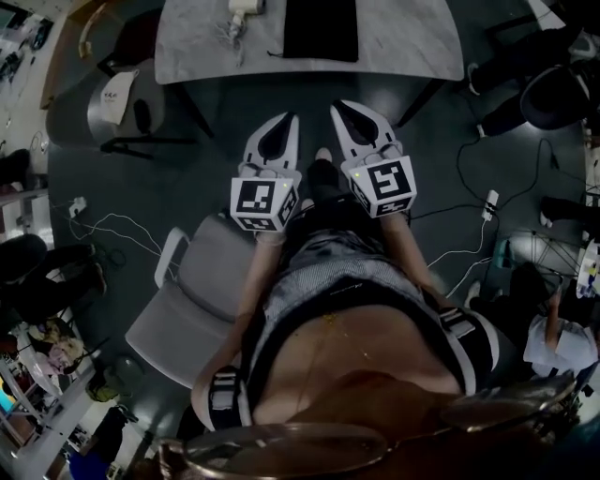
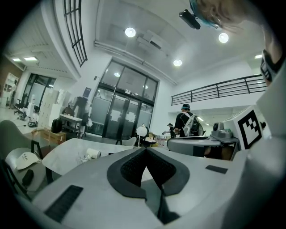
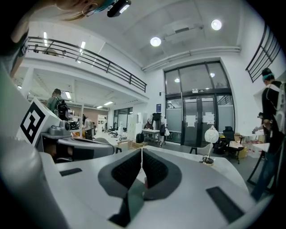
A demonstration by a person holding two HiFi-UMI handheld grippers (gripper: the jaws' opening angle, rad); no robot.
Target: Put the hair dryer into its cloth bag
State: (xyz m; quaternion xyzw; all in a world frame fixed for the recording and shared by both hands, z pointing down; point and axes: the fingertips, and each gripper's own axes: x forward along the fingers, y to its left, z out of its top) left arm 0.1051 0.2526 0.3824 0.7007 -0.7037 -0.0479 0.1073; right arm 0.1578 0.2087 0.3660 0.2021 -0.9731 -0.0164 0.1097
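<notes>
Head view: left gripper [image 1: 292, 120] and right gripper [image 1: 337, 107] are side by side before the body, both jaws closed on nothing, probably because the table [image 1: 403, 47] is beyond reach. On it, the white dryer [image 1: 244, 9] lies with loose cord, just beside the flat black bag [image 1: 321, 33].

- A dark floor [image 1: 309, 89] is seen beneath a pale table [image 1: 403, 42] and a grey chair [image 1: 202, 291].
- Round ceiling lights [image 2: 130, 32] are switched on above tall glazed doors [image 2: 127, 112].
</notes>
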